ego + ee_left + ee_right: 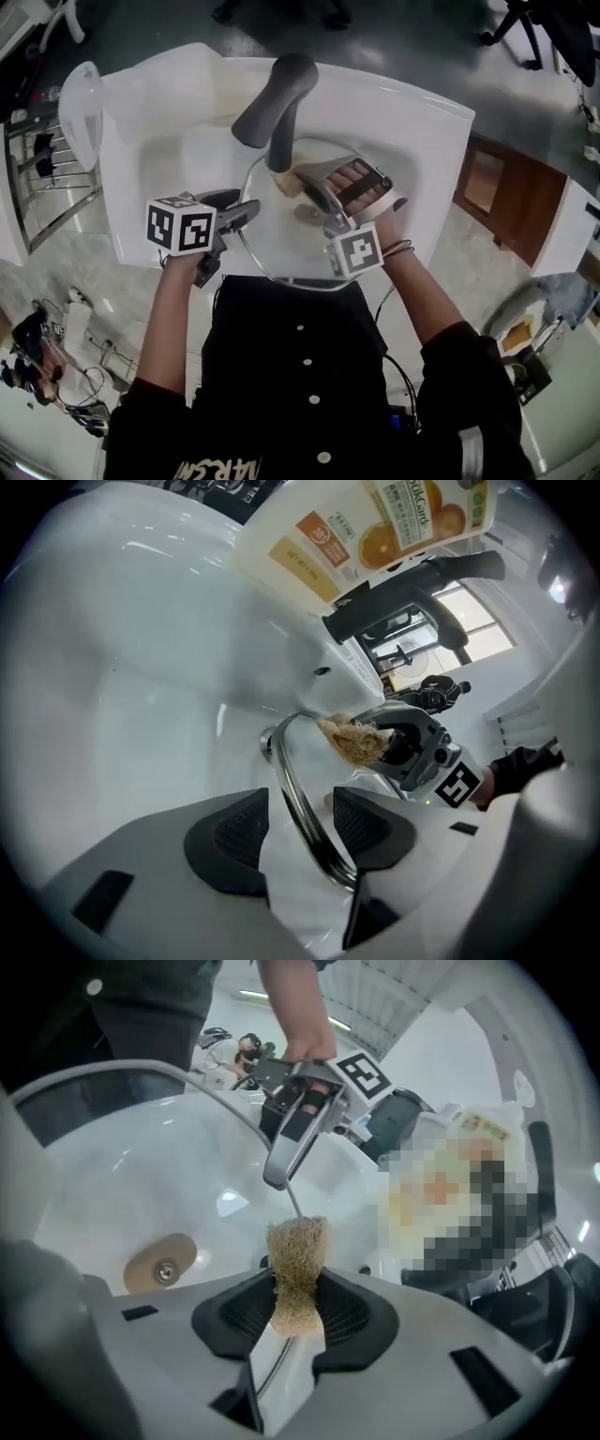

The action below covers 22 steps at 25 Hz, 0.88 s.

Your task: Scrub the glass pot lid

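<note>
Straddling the glass pot lid's (302, 803) metal rim, the left gripper (300, 827) has its jaws wide apart, neither pad pressing. The right gripper (298, 1312) clamps a fibrous scrub pad (298, 1258). The lid sits inside the sink (169, 159) beneath the faucet (277, 103), with bare basin on the sink's left side.

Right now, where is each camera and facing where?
Head view: on the head, facing steeply down into the sink; forearms, left tongs, right tongs show.
Left gripper view: on the left tongs, along its open jaws straddling the glass lid rim.
Right gripper view: on the right tongs, along jaws clamping the sponge.
Shared: each gripper view shows the other tongs.
</note>
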Tool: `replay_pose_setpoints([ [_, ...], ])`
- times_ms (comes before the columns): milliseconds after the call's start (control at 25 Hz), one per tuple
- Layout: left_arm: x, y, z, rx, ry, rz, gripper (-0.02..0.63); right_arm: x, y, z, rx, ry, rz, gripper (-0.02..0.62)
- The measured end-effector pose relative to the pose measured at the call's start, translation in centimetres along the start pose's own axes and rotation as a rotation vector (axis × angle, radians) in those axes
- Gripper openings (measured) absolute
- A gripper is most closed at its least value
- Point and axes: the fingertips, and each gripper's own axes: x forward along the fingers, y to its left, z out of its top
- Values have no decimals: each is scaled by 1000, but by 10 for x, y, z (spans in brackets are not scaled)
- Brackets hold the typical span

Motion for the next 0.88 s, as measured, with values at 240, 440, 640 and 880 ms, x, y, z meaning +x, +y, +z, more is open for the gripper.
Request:
replay_pose_setpoints([
  [240,4,6,-6,-44,1,-19,138,28,11,10,-162,-26,2,144],
  [440,4,9,-5,-29,-2,18,130,41,20,11,-299,-22,21,144],
  [640,4,10,-6,-14,10,39,129,43,26,7,-369,-16,77,143],
  [880,4,10,-7,-9,8,71,126,37,34,-5,-256,-11,177,141],
])
